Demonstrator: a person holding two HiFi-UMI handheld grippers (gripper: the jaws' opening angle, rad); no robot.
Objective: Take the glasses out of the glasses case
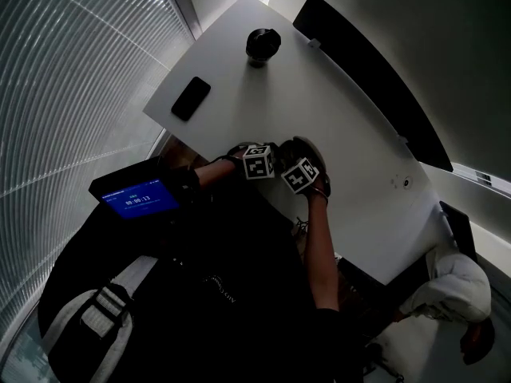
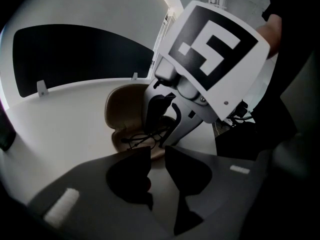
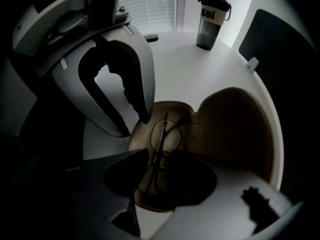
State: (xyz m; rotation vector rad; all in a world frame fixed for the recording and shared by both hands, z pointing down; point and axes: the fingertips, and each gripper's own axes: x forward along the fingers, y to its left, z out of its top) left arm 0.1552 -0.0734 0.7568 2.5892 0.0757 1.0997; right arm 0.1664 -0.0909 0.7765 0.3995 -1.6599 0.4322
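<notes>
A brown glasses case lies open on the white table, lid tipped back. Thin dark-framed glasses lie folded in its base. My right gripper points straight down into the case, open, with the glasses between its dark fingers and no pad pressing them. The left gripper view shows the same: right gripper over the glasses, case lid behind. My left gripper sits at the case's near rim, jaws close together with the rim between them. In the head view both marker cubes hide the case.
A black phone lies near the table's left edge. A dark tumbler stands at the far end. A black panel runs along the table's right side. Window blinds fill the left. A blue-screened device is strapped on the person.
</notes>
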